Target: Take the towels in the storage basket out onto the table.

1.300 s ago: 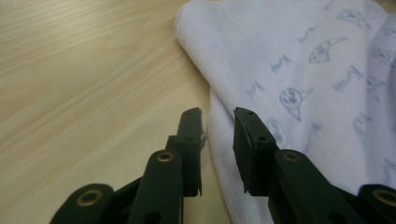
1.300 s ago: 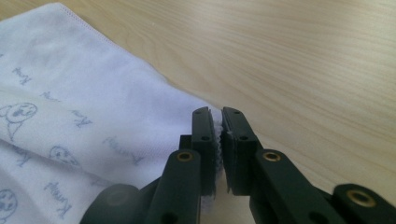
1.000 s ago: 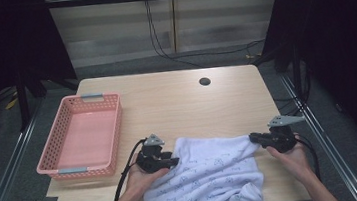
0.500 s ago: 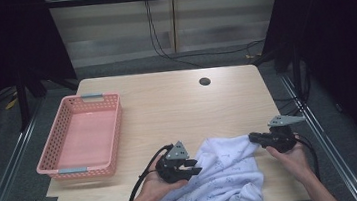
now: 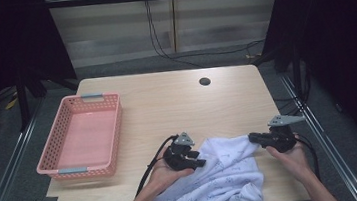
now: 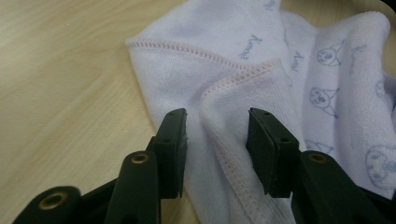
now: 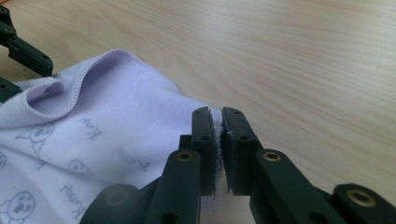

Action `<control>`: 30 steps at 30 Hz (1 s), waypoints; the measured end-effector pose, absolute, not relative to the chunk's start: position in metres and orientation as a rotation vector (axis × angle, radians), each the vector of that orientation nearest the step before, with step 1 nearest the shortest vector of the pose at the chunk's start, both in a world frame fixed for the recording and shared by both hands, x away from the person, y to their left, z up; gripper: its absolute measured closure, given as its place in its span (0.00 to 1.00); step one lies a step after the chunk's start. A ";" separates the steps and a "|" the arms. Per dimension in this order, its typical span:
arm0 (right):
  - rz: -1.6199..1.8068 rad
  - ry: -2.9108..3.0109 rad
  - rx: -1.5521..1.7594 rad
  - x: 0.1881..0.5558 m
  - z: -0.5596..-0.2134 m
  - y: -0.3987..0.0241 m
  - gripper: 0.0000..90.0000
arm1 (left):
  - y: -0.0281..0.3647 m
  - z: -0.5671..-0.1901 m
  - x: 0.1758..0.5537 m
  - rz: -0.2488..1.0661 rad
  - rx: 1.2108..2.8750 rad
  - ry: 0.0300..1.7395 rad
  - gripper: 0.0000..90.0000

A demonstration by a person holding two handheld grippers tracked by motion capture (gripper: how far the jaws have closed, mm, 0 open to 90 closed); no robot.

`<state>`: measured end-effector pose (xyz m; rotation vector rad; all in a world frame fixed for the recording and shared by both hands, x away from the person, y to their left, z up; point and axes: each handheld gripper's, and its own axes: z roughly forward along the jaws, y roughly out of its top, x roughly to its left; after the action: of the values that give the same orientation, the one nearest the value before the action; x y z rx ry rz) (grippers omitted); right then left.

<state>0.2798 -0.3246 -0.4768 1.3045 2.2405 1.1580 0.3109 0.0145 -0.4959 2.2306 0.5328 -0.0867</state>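
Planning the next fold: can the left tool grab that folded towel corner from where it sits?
Likely yes. The left tool is open with the towel's stitched fold between its jaws; nothing blocks closing.

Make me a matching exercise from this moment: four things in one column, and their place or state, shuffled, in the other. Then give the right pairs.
Things:
1. left gripper
2. right gripper
3. pink basket
4. white towel

Places or states:
A. empty, on the left part of the table
B. jaws apart, a stitched fold of cloth between them
C. rumpled at the near edge, printed with small blue figures
D. jaws closed on a corner of the cloth

Pairs: 1-B, 2-D, 3-A, 4-C
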 end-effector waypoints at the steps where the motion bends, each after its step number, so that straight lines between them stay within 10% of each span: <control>1: 1.157 2.242 1.305 0.280 -0.478 -0.325 0.94 | 0.013 -0.496 0.309 -0.097 2.237 0.507 0.72; 4: 1.168 2.241 1.311 0.279 -0.477 -0.326 0.94 | 0.012 -0.493 0.306 -0.107 2.254 0.453 0.95; 30: 1.408 1.890 1.135 0.287 -0.341 -0.357 0.94 | 0.136 -0.345 0.353 0.381 1.796 0.683 0.97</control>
<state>0.2868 -0.3568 -0.3415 1.1350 1.8903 1.4075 0.3531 0.1358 -0.3453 1.7961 0.6831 0.3813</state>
